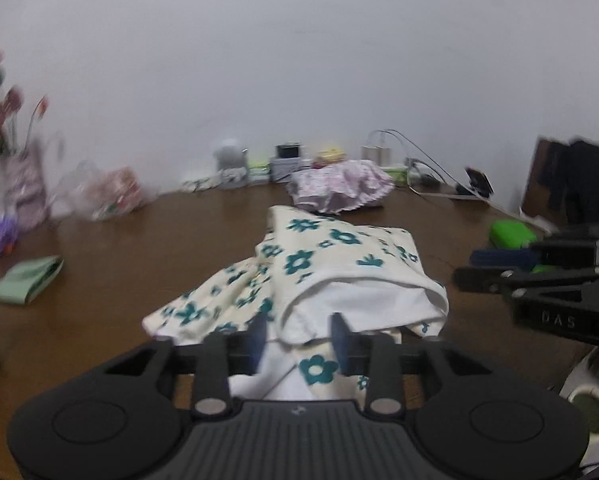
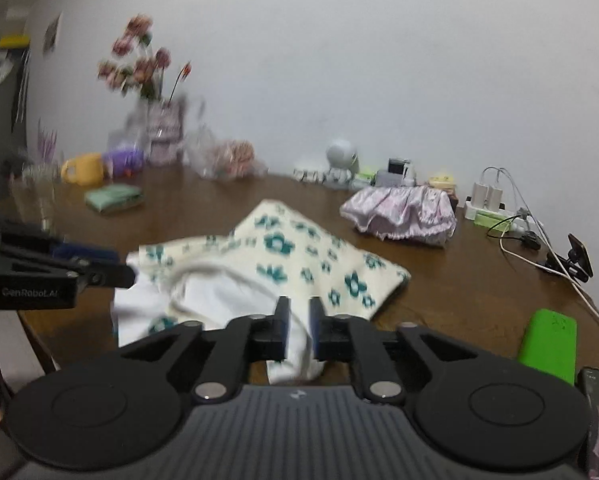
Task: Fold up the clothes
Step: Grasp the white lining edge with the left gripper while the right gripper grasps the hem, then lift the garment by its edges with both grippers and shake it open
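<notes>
A cream garment with teal flowers [image 1: 331, 256] lies partly folded on the brown table [image 1: 139, 240], its white inside showing at the near edge. My left gripper [image 1: 299, 340] is at that near edge with the jaws apart; cloth lies between and under the fingers, and the pads do not press on it. In the right wrist view the same garment [image 2: 299, 256] spreads ahead of my right gripper [image 2: 299, 320], whose jaws stand a little apart over the white hem. Each gripper shows in the other's view: the right gripper [image 1: 471, 268] and the left gripper [image 2: 115, 264].
A pink ruffled garment [image 2: 403, 212] sits behind the floral one. A folded green cloth [image 2: 113, 198], a yellow mug [image 2: 83, 170] and a flower vase [image 2: 163, 132] are at the left. A green case [image 2: 547, 344], cables [image 2: 539, 240] and chargers are at the right.
</notes>
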Demonstrator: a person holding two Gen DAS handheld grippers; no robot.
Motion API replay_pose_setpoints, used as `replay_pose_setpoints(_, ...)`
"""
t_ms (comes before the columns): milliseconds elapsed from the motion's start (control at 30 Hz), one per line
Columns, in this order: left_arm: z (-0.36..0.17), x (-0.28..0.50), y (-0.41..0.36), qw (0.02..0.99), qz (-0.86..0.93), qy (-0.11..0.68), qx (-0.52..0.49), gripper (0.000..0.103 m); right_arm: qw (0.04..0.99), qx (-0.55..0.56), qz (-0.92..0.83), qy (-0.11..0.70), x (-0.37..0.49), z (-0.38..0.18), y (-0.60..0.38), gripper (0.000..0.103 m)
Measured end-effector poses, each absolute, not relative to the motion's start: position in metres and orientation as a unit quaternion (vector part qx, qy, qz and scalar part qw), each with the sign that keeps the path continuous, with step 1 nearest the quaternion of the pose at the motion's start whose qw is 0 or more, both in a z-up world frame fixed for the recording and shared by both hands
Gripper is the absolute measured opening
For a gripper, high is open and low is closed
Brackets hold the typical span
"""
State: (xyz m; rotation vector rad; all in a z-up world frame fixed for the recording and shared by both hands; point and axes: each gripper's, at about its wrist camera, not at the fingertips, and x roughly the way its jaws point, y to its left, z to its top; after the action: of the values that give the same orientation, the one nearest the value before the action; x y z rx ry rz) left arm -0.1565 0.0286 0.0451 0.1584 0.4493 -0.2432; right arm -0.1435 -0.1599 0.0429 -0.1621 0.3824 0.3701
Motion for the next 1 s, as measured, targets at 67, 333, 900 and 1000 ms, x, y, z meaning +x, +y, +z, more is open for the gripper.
replay_pose_setpoints(67, 0.043, -0.143, 0.019, 0.964, -0.107, 0.224, 0.094, 0.042, 0.963, -0.096, 0.17, 0.184, -0.142, 0.038, -0.158, 0.043)
replay_pose_setpoints(333, 0.025, -0.097, 0.028, 0.956, -0.073, 0.27, 0.091, 0.042, 0.957, -0.132, 0.145, 0.214, -0.115, 0.015, -0.152, 0.043)
replay_pose_setpoints(900, 0.03, -0.085, 0.034, 0.964, -0.07, 0.248, 0.062, 0.003, 0.961, -0.183, 0.116, 0.175, -0.094, 0.029, -0.143, 0.004)
replay_pose_setpoints(1000, 0.045, -0.107, 0.029, 0.968, -0.098, 0.216, 0.079, 0.018, 0.971, -0.15, 0.127, 0.135, -0.109, 0.056, -0.153, 0.003)
